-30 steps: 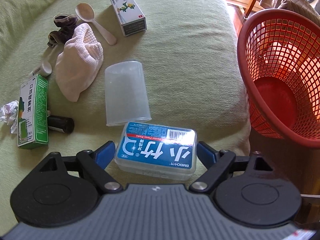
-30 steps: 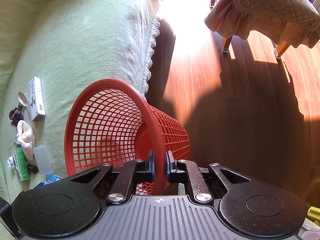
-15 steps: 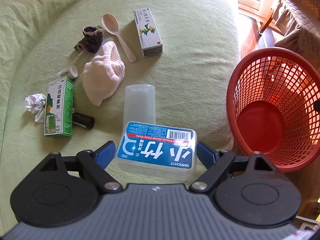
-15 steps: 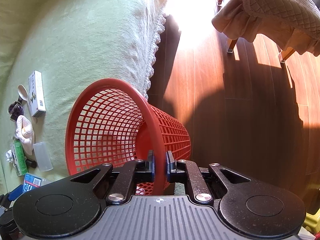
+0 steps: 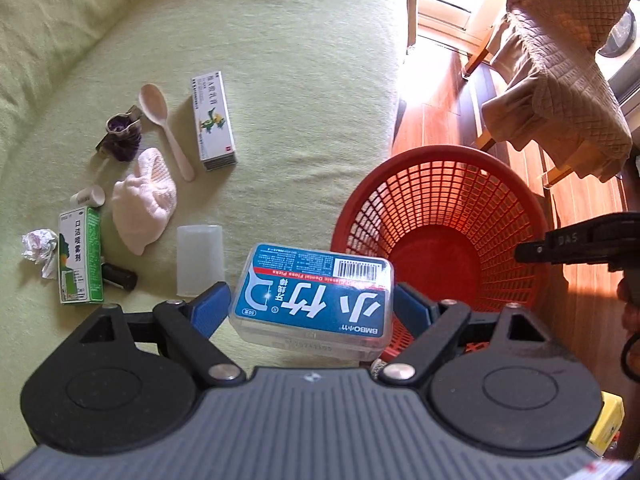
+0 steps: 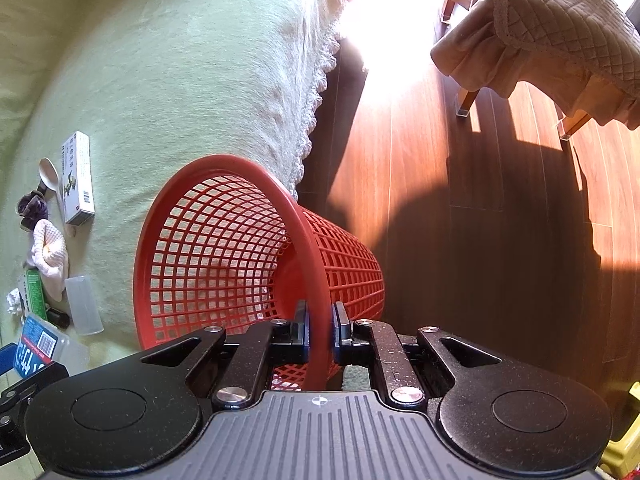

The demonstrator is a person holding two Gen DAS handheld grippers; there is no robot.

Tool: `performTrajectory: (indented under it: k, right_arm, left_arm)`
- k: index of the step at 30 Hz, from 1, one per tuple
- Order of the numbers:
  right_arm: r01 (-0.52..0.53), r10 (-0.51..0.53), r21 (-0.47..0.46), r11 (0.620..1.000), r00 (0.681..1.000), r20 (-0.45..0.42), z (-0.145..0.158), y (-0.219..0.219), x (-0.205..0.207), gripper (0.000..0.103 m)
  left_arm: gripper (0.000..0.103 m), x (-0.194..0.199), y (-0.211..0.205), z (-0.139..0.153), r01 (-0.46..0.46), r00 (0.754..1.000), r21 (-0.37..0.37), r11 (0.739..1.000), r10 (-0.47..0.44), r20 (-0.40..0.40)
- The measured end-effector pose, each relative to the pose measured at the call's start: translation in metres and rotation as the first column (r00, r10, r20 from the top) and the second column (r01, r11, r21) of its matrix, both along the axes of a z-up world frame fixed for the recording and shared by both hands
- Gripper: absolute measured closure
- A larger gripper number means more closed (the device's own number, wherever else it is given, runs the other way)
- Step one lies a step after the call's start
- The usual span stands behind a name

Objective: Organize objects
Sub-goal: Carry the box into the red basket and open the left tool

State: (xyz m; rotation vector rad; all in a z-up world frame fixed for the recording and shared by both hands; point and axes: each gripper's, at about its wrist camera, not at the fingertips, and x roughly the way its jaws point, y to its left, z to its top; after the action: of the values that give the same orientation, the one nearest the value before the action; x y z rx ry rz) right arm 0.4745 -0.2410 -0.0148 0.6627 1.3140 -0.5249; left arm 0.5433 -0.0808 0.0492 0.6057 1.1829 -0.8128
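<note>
My left gripper (image 5: 312, 308) is shut on a clear floss-pick box with a blue label (image 5: 314, 294) and holds it in the air, above the sofa's edge and next to the rim of the red mesh basket (image 5: 440, 216). My right gripper (image 6: 320, 330) is shut on the rim of the red basket (image 6: 224, 248), which is tilted against the green sofa's edge. The floss-pick box also shows at the lower left of the right wrist view (image 6: 38, 344). The basket looks empty inside.
On the green sofa cover (image 5: 300, 60) lie a clear plastic cup (image 5: 199, 258), a white knitted cloth (image 5: 142, 204), a green box (image 5: 80, 254), a white box (image 5: 213, 122), a spoon (image 5: 164, 128), a dark hair tie (image 5: 122, 136), a crumpled paper (image 5: 40, 246). Wooden floor (image 6: 480, 220) lies right.
My left gripper has lifted the floss-pick box up off the sofa and moved it right toward the basket. My right gripper keeps its hold on the basket rim.
</note>
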Motion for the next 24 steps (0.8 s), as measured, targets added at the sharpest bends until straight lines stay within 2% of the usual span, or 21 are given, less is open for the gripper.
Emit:
performTrajectory:
  k: [11,24]
  right_arm:
    - [-0.018,0.018,-0.005,1.0,1.0,0.014,0.0,0.003,0.0,0.096]
    - [-0.025,0.025,0.002,1.0,0.999,0.029,-0.003,0.002,-0.004,0.096]
  left_arm:
    - [0.018,-0.02,-0.046,0.008,0.047,0.998,-0.009,0.999,-0.047,-0.052]
    - [0.017,-0.034,-0.069,0.001,0.064,0.994,0.001,0.998,-0.063,-0.09]
